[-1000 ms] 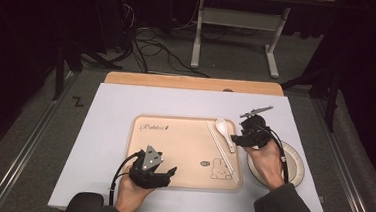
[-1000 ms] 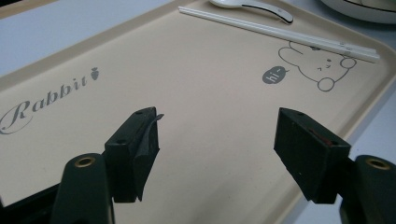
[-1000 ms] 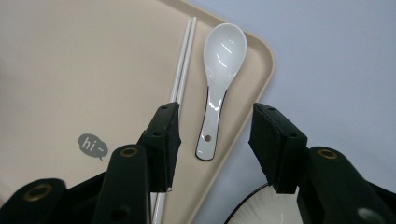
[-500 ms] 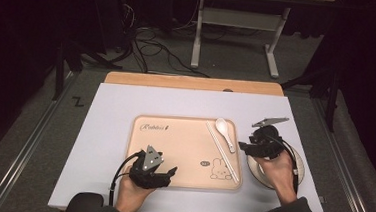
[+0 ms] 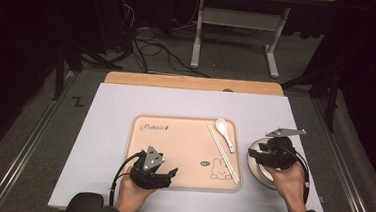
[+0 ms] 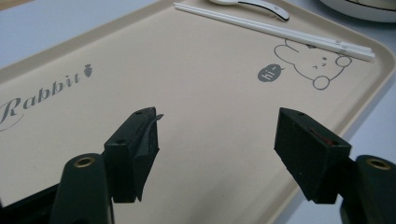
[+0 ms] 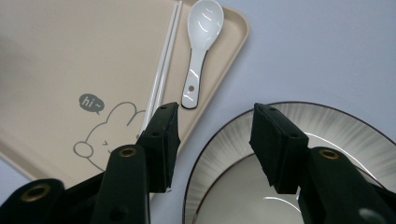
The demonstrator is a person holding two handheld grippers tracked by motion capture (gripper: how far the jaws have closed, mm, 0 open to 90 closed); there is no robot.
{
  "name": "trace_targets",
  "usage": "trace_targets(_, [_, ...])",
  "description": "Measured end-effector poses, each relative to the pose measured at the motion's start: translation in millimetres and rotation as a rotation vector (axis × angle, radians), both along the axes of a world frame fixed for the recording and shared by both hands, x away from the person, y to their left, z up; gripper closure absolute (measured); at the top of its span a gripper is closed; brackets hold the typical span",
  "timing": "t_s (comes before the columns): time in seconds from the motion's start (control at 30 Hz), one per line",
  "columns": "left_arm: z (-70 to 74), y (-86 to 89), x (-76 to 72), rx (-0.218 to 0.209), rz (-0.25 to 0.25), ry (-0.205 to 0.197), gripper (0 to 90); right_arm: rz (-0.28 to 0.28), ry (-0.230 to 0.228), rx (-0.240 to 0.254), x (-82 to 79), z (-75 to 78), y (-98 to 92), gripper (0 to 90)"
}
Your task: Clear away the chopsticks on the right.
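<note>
Now R tool point(image 7: 212, 140) open over plate point(image 7: 299, 140).

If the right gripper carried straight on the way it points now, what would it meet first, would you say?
Probably the near rim of the plate, which lies between and just beyond the right gripper and its open fingers; depth is hard to judge.

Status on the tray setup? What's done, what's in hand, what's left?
Done: chopsticks and spoon lie on the tray, along its right side. In hand: the right gripper hovers open over the left rim of the plate, which sits on the table beside the tray; nothing is gripped. The left gripper waits open over the tray's near edge. Left: probably gripping the plate and moving it onto the tray.
</note>
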State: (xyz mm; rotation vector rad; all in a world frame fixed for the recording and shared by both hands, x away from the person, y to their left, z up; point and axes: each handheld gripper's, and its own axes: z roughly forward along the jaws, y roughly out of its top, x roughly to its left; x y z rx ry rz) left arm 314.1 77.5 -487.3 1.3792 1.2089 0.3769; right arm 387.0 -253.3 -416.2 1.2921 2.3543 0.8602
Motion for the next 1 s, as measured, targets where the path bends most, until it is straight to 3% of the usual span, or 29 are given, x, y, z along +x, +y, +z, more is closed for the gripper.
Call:
trace_targets(0.53, [-3.6,-2.0,0.0,0.012,-0.018,0.016,30.5,-0.075,-0.005,0.026,-12.6,-8.0,-41.6,51.7])
trace_targets(1.0, [-6.6,-1.3,1.1,0.026,-0.020,0.031,30.4,-0.109,-0.012,0.012,-15.7,-9.6,-55.9,53.8])
